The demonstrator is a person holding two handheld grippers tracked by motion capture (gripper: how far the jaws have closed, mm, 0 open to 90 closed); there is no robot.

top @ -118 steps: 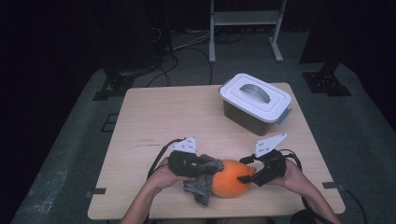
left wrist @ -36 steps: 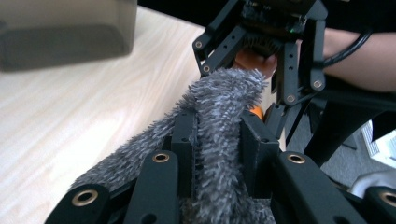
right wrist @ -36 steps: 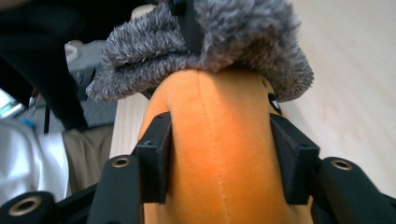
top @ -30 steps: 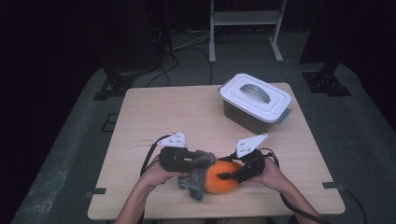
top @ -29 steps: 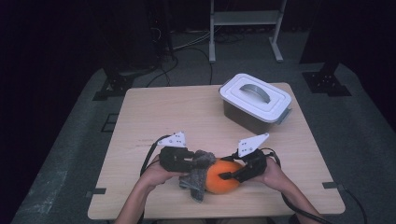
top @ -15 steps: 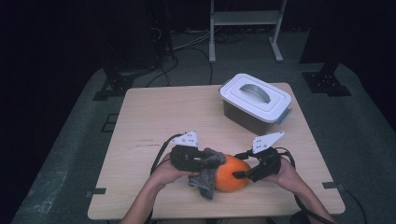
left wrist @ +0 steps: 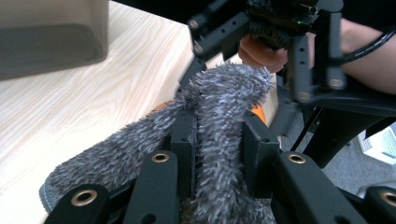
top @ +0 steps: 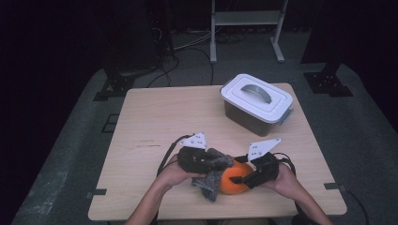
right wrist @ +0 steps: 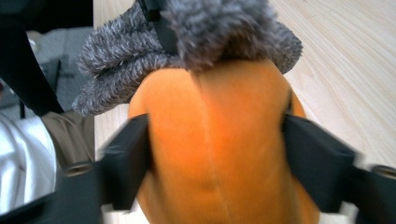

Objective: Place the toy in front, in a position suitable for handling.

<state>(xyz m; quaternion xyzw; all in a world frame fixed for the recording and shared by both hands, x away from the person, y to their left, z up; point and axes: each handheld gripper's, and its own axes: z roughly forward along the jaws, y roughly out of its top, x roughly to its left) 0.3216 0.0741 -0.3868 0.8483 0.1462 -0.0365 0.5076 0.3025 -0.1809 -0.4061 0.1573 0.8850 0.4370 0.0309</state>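
Now left gripper [left wrist: 217,144] pinching grey fuzzy cloth [left wrist: 219,107] over orange ball [right wrist: 215,140], right gripper [right wrist: 217,154] jaws clamped around ball.

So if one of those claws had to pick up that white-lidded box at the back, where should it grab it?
Probably by the grey arched handle on top of the lidded box, coming straight down from above. The handle stands up off the flat white lid and is narrow enough for two jaws to close across, whereas the box's body looks too wide for them.
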